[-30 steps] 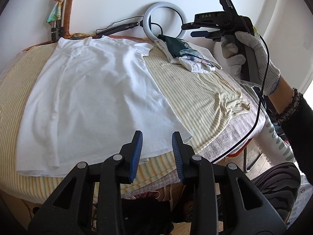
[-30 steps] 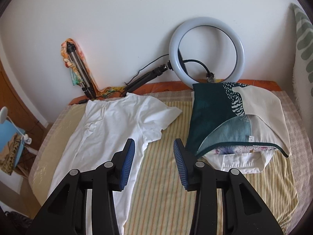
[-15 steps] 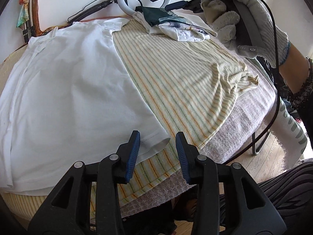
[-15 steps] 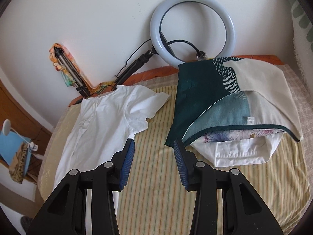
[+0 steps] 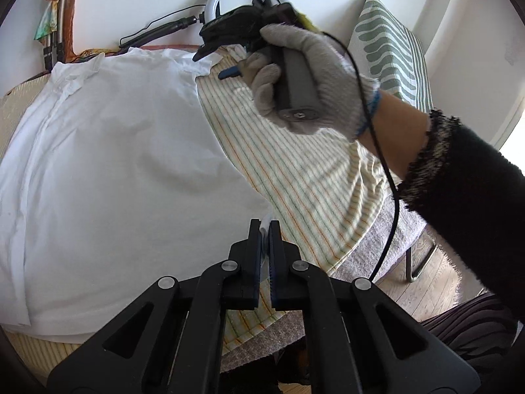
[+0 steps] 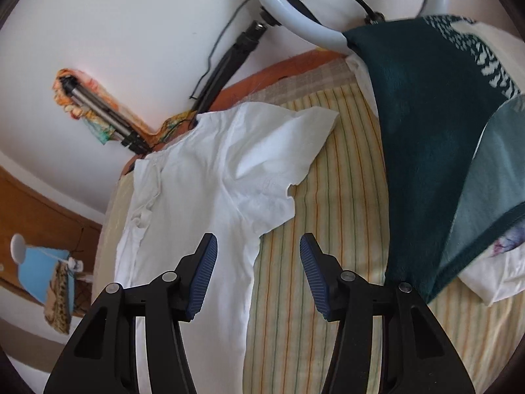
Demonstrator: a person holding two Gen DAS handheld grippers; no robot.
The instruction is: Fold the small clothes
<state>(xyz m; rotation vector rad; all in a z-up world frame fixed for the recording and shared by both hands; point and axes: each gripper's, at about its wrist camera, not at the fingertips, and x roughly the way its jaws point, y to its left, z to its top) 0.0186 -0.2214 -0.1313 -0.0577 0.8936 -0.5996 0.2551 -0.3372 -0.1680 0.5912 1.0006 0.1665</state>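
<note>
Shirt (image 5: 108,170) lay long from near edge to far edge; left gripper (image 5: 265,226) pinched its near corner, while right gripper (image 6: 256,256), wide open and empty, hung above the sleeve (image 6: 288,141).

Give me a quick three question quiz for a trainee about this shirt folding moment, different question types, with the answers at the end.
1. True or false: the left gripper is shut on the bottom corner of the white T-shirt.
2. Multiple choice: the right gripper is A) clamped on a sleeve, B) open and holding nothing, C) gripping the ring light.
3. Fill in: the folded dark green garment lies on the striped ____, apart from the T-shirt.

Key: 1 true; 2 B; 3 cloth.
</note>
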